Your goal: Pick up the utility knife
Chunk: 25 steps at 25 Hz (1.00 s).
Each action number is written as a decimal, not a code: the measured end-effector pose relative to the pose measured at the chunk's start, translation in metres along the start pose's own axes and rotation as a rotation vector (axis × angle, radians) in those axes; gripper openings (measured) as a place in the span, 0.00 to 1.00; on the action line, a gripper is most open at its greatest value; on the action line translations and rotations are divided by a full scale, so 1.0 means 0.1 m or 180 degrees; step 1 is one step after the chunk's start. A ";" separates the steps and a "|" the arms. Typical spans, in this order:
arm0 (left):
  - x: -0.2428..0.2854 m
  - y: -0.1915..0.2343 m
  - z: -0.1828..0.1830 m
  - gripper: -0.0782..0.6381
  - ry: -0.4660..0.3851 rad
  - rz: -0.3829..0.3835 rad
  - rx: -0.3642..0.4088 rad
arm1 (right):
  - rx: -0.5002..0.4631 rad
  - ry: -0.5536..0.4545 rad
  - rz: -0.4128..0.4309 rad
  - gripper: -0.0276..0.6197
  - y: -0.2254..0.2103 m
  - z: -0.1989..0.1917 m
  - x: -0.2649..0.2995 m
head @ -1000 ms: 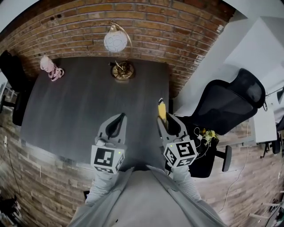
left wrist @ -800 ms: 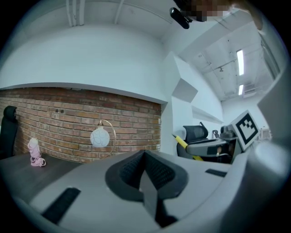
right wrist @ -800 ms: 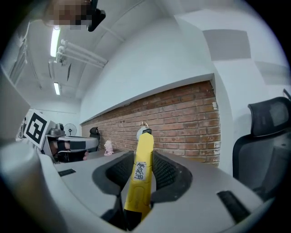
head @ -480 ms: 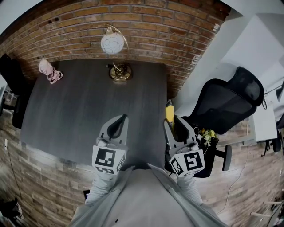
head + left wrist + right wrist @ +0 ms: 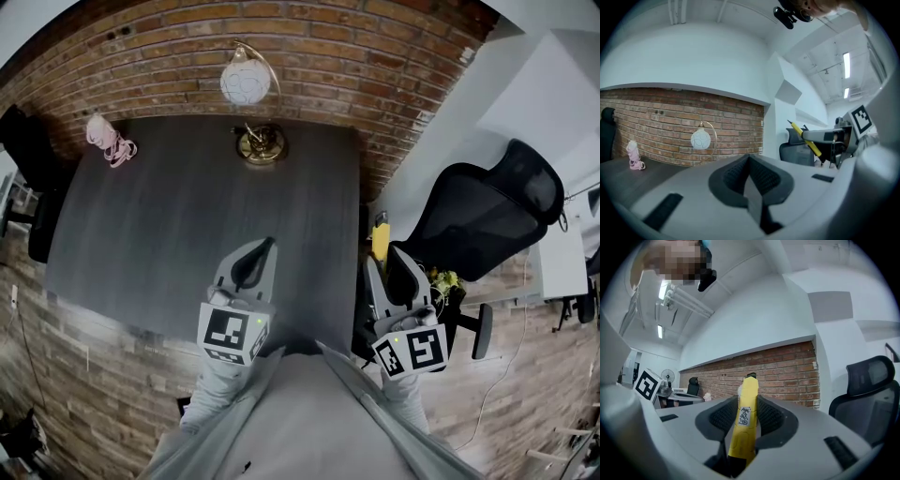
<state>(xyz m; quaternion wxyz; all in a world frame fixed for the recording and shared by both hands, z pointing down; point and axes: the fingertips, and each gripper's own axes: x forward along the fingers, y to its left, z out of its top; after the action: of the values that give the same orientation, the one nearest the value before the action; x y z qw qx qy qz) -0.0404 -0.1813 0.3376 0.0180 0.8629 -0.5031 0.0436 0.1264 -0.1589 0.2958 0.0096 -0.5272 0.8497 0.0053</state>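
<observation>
The yellow utility knife [image 5: 380, 235] with a black tip sticks out forward between the jaws of my right gripper [image 5: 383, 262], which is shut on it and holds it in the air just past the table's right edge. In the right gripper view the knife [image 5: 744, 418] stands tilted between the two ribbed pads [image 5: 720, 416] and carries a small label. My left gripper [image 5: 256, 255] hovers over the near part of the dark table [image 5: 169, 225], shut with nothing in it. The left gripper view shows its jaws [image 5: 750, 164] closed, and the knife [image 5: 806, 137] off to the right.
A globe lamp [image 5: 246, 84] on a brass base [image 5: 261, 143] stands at the table's far edge by the brick wall. A pink object [image 5: 112, 142] lies at the far left corner. A black office chair [image 5: 487, 216] stands right of the table.
My right gripper has carried the knife to the right, off the table's edge, and lifted it. The left gripper has stayed where it was.
</observation>
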 end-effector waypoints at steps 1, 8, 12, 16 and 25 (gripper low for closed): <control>0.00 0.00 0.00 0.13 0.0004 -0.0003 0.0000 | 0.0000 -0.0003 -0.0004 0.26 0.00 0.00 0.00; -0.02 0.03 -0.02 0.13 0.0012 0.0004 -0.0003 | 0.0029 0.0007 0.0014 0.26 0.03 -0.05 0.01; -0.03 0.03 -0.03 0.13 0.0025 0.0005 -0.0006 | 0.0053 0.0000 0.0023 0.26 0.05 -0.05 0.01; -0.03 0.05 -0.04 0.13 0.0023 0.0020 -0.0014 | 0.0066 -0.0009 0.0045 0.26 0.08 -0.04 0.03; -0.07 0.08 -0.04 0.13 0.0019 0.0046 -0.0019 | 0.0065 -0.0030 0.0085 0.26 0.14 -0.03 0.05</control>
<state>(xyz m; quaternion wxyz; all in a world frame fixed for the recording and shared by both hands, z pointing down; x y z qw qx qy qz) -0.0512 -0.1790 0.3408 0.0218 0.8591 -0.5094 0.0447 0.1119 -0.1571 0.2982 0.0190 -0.5157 0.8566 -0.0008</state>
